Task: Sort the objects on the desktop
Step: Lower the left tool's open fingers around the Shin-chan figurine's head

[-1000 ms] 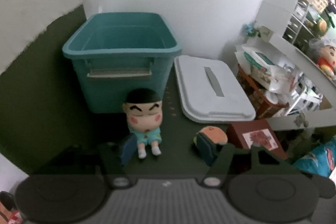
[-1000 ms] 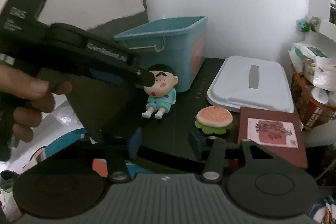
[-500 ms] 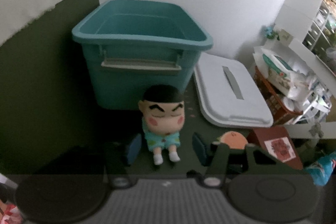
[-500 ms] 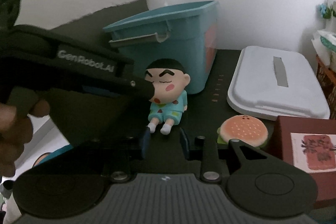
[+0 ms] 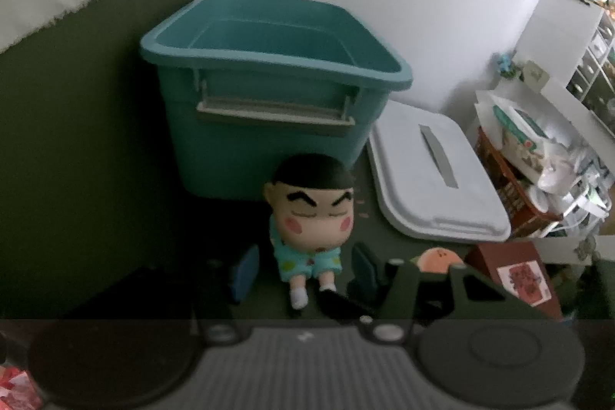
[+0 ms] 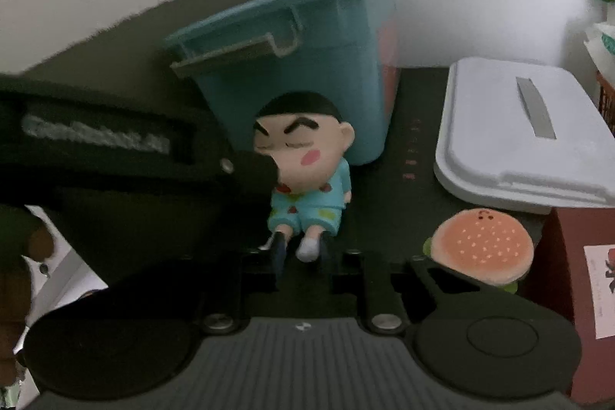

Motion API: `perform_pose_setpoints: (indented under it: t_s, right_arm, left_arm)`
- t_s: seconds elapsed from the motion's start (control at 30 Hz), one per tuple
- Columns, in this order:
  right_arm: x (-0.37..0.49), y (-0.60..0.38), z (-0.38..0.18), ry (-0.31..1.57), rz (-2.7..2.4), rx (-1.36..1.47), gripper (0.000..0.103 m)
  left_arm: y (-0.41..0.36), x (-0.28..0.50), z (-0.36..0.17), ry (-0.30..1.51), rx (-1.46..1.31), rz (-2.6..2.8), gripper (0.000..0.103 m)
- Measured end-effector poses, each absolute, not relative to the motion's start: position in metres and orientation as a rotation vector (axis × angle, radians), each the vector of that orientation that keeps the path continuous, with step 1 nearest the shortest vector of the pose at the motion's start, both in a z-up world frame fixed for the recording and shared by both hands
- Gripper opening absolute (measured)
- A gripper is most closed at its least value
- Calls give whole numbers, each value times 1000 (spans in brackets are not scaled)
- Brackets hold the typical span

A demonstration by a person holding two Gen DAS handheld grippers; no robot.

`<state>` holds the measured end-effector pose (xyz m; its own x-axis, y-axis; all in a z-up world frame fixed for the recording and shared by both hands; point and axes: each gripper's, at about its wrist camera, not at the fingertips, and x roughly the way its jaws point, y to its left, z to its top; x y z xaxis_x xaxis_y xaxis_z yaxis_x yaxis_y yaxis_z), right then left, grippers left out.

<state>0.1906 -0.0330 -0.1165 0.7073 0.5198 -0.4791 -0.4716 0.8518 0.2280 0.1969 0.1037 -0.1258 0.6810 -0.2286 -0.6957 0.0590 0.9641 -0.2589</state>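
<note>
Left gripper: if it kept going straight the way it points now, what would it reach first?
The left gripper would meet the cartoon boy figurine first: the toy sits between its open fingers, just ahead. Behind it stands the teal bin. How far the legs already reach in between the fingers is unclear.

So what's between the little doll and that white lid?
Nothing: between the doll and the white lid there is only bare dark tabletop with small pink marks, seen in the right wrist view.
</note>
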Motion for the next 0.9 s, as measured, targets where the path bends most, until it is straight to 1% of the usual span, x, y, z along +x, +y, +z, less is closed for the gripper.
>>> perform_pose_setpoints:
  t_s: [0.17, 0.63, 0.73, 0.83, 0.87, 0.9]
  right_arm:
    - [187, -37, -117, 565, 553, 83, 9]
    - [149, -57, -113, 585, 554, -25, 9]
    - [137, -65, -109, 583, 526, -65, 11]
    - [123, -79, -103, 569, 525, -59, 16]
    - [119, -83, -100, 562, 523, -60, 22]
    - [114, -88, -98, 555, 521, -62, 31]
  left_arm:
    - [106, 196, -130, 826, -226, -151, 57]
    - [81, 188, -124, 811, -148, -216, 57]
    - [79, 185, -123, 815, -131, -239, 57]
    - [76, 180, -122, 823, -133, -249, 57]
    - [75, 178, -122, 824, -133, -251, 57]
    - [74, 176, -121, 825, -133, -252, 57]
